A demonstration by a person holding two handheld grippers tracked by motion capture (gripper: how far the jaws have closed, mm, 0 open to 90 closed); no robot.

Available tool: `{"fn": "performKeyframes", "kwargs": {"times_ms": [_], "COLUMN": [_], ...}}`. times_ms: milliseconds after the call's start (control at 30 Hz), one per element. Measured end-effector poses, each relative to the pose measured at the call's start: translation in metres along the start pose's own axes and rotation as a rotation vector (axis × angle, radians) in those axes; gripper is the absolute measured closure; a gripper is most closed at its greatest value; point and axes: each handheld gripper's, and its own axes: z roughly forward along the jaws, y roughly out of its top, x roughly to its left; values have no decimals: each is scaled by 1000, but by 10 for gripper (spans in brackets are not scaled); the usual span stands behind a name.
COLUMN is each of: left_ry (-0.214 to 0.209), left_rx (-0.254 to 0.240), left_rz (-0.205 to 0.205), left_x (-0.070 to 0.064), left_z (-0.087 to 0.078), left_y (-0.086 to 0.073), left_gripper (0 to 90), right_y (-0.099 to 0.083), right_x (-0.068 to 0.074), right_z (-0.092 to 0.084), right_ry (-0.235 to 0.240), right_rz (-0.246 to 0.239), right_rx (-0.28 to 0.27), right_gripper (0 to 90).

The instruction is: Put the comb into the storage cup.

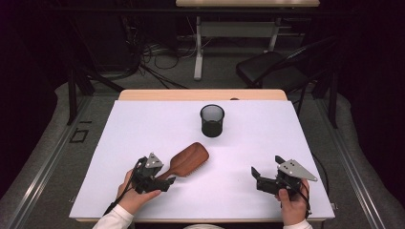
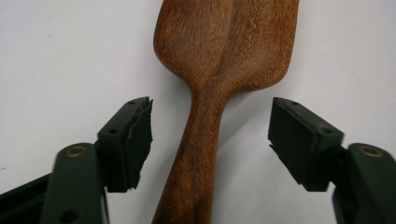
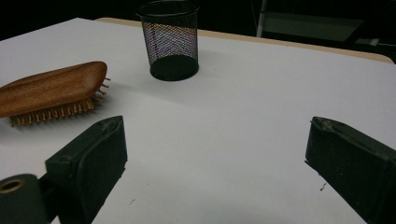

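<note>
The left hand-held gripper point(image 2: 210, 140) is seen with its jaws apart on either side of the handle of a wooden hairbrush point(image 2: 219, 70); a gap is left between each pad and the wood, so nothing is gripped. In the high view this hand-held gripper point(image 1: 165, 182) is held low at the near left of the white desk point(image 1: 258, 143), with the brush handle reaching into it. The hairbrush point(image 1: 187, 161) lies flat on the desk, bristles down, its paddle angled away towards the middle.

The right hand-held gripper point(image 3: 215, 154) is held with its jaws wide apart over bare desk, with nothing between them. In the high view it point(image 1: 255, 176) is found at the near right, well apart from the brush.

Farther back, near the middle of the desk, a black mesh cup point(image 1: 212, 120) stands upright. No contents can be made out inside the cup point(image 3: 170, 39) through its mesh wall.
</note>
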Motion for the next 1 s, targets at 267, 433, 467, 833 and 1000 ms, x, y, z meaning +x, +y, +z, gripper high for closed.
{"fn": "performKeyframes", "kwargs": {"times_ms": [267, 433, 467, 833, 1000], "left_ry": [12, 38, 42, 63, 81], "left_rx": [27, 53, 52, 65, 67], "left_rz": [6, 22, 24, 34, 37], "left_x": [0, -1, -2, -6, -5], "left_z": [6, 9, 10, 9, 9], "left_y": [-1, -1, -1, -1, -1], "left_gripper": [414, 458, 458, 595, 659], "right_y": [0, 0, 0, 0, 0], "right_x": [0, 0, 0, 0, -1], "right_z": [0, 0, 0, 0, -1], "right_ry": [-6, -5, -6, -7, -11], "right_rz": [-8, -7, -6, -6, -8], "right_rx": [-4, -7, -7, -16, -16], "right_gripper": [51, 51, 50, 50, 51]}}
